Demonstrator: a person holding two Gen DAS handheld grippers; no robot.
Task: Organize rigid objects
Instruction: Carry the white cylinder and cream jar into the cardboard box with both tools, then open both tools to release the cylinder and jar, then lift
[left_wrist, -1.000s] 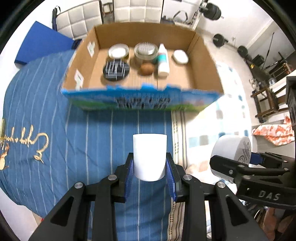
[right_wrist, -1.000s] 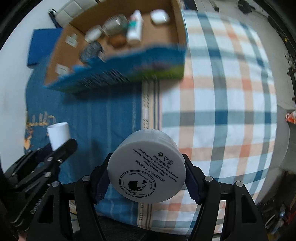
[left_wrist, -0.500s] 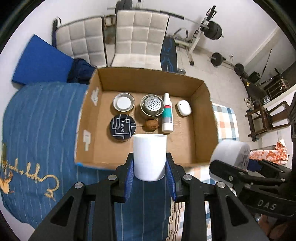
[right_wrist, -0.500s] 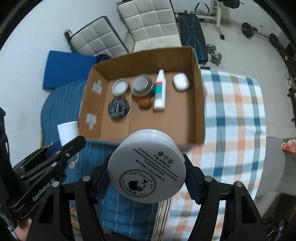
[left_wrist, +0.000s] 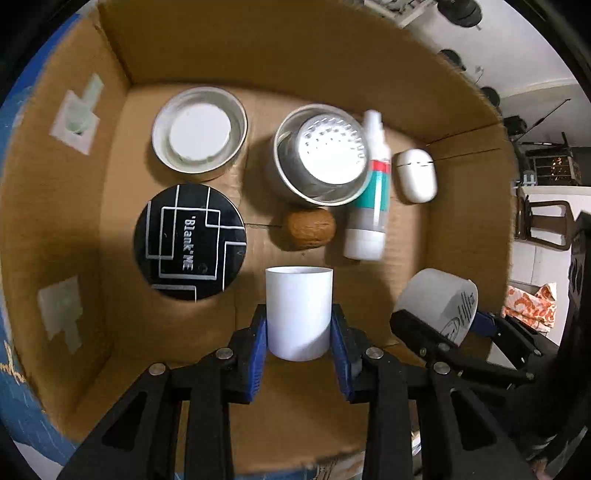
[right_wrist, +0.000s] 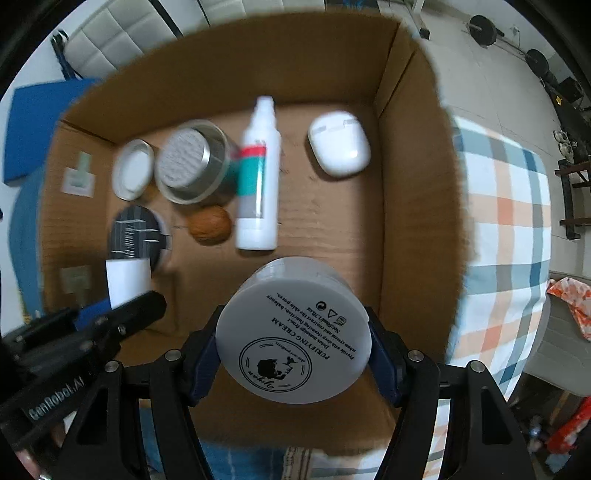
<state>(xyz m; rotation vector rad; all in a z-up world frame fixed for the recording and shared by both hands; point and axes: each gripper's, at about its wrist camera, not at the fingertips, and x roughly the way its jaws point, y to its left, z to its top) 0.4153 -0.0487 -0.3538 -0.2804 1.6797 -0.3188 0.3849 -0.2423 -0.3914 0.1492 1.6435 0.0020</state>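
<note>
My left gripper (left_wrist: 298, 334) is shut on a plain white cylinder (left_wrist: 298, 308), held over the near part of the open cardboard box (left_wrist: 258, 48). My right gripper (right_wrist: 293, 334) is shut on a white cream jar (right_wrist: 295, 328) with black print on its face, over the box's near right part. Each gripper shows in the other's view: the jar (left_wrist: 436, 299) at right, the cylinder (right_wrist: 127, 282) at left. On the box floor lie a black round tin (left_wrist: 190, 236), a white-lidded tin (left_wrist: 199, 133), a metal cup (left_wrist: 321, 153), a walnut (left_wrist: 308, 229), a spray bottle (left_wrist: 371, 192) and a white earbud case (left_wrist: 415, 175).
The box (right_wrist: 413, 155) sits on a bed with a blue striped cover (right_wrist: 22, 229) at left and a plaid sheet (right_wrist: 506, 206) at right. Bare cardboard floor (right_wrist: 332, 225) lies between the bottle and the right wall. Padded chairs (right_wrist: 110, 33) and gym weights (right_wrist: 484, 27) stand beyond.
Both grippers moved forward and down from above the bed to over the inside of the box, which now fills both views. Each kept its hold on its object.
</note>
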